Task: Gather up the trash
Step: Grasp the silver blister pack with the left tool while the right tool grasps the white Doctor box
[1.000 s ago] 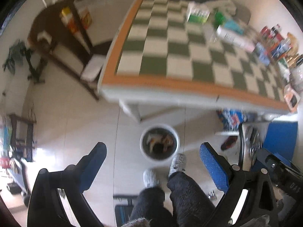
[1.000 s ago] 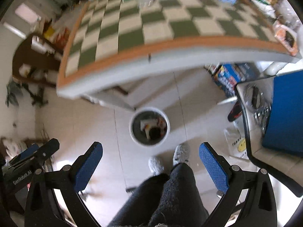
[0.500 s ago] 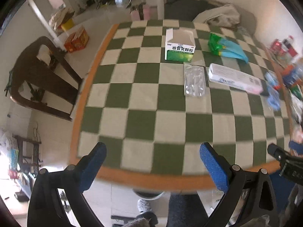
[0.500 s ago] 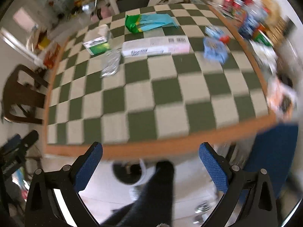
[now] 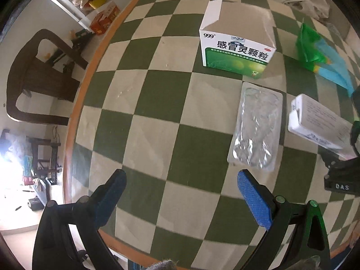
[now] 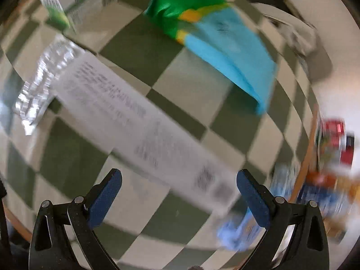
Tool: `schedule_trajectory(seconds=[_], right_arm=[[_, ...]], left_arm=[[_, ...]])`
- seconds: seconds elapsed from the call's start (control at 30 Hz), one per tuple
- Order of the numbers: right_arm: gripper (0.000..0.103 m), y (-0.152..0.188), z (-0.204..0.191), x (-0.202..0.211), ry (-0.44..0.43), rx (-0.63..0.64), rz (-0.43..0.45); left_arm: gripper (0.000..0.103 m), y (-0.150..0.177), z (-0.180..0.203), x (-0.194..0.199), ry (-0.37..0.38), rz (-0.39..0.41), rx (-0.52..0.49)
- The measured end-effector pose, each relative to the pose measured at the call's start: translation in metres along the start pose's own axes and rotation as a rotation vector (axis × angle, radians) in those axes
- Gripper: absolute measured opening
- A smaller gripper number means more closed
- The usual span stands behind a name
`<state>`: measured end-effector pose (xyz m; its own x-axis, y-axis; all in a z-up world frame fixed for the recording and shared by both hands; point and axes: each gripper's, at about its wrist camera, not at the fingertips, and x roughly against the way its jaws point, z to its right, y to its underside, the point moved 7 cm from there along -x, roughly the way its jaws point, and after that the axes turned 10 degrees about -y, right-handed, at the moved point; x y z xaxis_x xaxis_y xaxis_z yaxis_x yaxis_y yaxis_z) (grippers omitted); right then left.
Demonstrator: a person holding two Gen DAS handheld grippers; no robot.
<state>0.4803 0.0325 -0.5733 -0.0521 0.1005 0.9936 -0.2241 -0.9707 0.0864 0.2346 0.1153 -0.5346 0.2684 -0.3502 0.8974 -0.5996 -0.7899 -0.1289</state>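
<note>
Blue-padded tongs (image 5: pixel 181 192) agape over blister pack (image 5: pixel 256 126)

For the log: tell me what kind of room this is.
Probably a lived-in home room: a checkered table holding a medicine box and an empty blister pack, a dark wooden chair and floor clutter beside it.

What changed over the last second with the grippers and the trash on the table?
Both grippers swung up from the floor bin to the table: left gripper nears the empty blister pack, right gripper the long white box. Both remain open and empty; the trash hasn't moved.
</note>
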Motion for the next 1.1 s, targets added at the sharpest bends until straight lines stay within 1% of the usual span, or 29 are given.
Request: schedule_trajectory(seconds=[0.03,0.07,0.13,0.23,0.27,0.33,0.37,0.4,0.43,0.47,0.53,0.6,0.67,0.7,0.73,0.77,0.8,0.83,0.87,0.9,0.97,1.0,1.1], right_arm=[[0.101,-0.003,0.000,-0.003,-0.014,0.005,-0.008],[0.099,-0.005,0.002,-0.003,-0.037,-0.009,0.004],[0.083,-0.006,0.007,-0.002,-0.118,-0.079,0.010],[0.071,0.003,0.019,-0.001,-0.287,-0.276,0.004],[0.070,0.008,0.022,-0.002,-0.345,-0.345,-0.006],[0.067,0.019,0.029,-0.007,-0.493,-0.511,-0.028],[0.067,0.026,0.031,-0.011,-0.577,-0.602,-0.040],[0.067,0.029,0.032,-0.012,-0.638,-0.656,-0.035],[0.067,0.030,0.033,-0.012,-0.665,-0.675,-0.025],[0.068,0.032,0.034,-0.011,-0.672,-0.679,-0.011],[0.074,0.031,0.040,-0.011,-0.613,-0.659,0.025],[0.075,0.027,0.039,-0.010,-0.582,-0.625,0.060],[0.076,0.028,0.031,-0.010,-0.550,-0.583,0.073],[0.076,0.025,0.026,-0.009,-0.524,-0.552,0.077],[0.075,0.022,0.020,-0.012,-0.506,-0.522,0.075],[0.075,0.021,0.015,-0.016,-0.489,-0.499,0.065],[0.065,0.023,0.012,-0.020,-0.480,-0.489,0.058],[0.057,0.024,0.010,-0.021,-0.451,-0.487,0.059],[0.056,0.025,0.011,-0.019,-0.433,-0.495,0.069],[0.056,0.027,0.010,-0.018,-0.436,-0.512,0.066],[0.056,0.039,0.013,-0.018,-0.460,-0.592,0.055],[0.056,0.044,0.011,-0.017,-0.468,-0.608,0.052],[0.056,0.059,0.005,-0.014,-0.485,-0.607,0.032]], left_arm=[[0.101,-0.004,0.002,-0.002,-0.002,-0.005,-0.004],[0.101,-0.007,0.003,-0.004,0.001,-0.011,-0.007],[0.101,-0.013,0.007,-0.007,0.010,-0.021,-0.012],[0.101,-0.021,0.018,-0.010,0.043,-0.042,-0.034],[0.101,-0.023,0.024,-0.012,0.062,-0.051,-0.048],[0.101,-0.025,0.034,-0.016,0.098,-0.080,-0.077],[0.101,-0.026,0.044,-0.019,0.131,-0.105,-0.104],[0.101,-0.026,0.050,-0.021,0.145,-0.118,-0.123],[0.101,-0.028,0.058,-0.024,0.152,-0.129,-0.149],[0.101,-0.030,0.065,-0.026,0.154,-0.131,-0.171],[0.099,-0.036,0.077,-0.029,0.149,-0.120,-0.203],[0.099,-0.042,0.086,-0.029,0.154,-0.101,-0.220],[0.088,-0.045,0.091,-0.028,0.142,-0.083,-0.230],[0.086,-0.046,0.092,-0.027,0.145,-0.077,-0.228],[0.080,-0.045,0.093,-0.026,0.147,-0.077,-0.227],[0.075,-0.043,0.094,-0.025,0.169,-0.073,-0.226],[0.062,-0.041,0.096,-0.022,0.204,-0.074,-0.222],[0.061,-0.038,0.097,-0.020,0.205,-0.077,-0.221],[0.061,-0.035,0.097,-0.019,0.188,-0.071,-0.225],[0.061,-0.030,0.096,-0.019,0.177,-0.070,-0.230],[0.061,-0.014,0.091,-0.019,0.190,-0.101,-0.219],[0.061,-0.004,0.087,-0.020,0.193,-0.114,-0.217],[0.063,0.021,0.075,-0.023,0.192,-0.136,-0.199]])
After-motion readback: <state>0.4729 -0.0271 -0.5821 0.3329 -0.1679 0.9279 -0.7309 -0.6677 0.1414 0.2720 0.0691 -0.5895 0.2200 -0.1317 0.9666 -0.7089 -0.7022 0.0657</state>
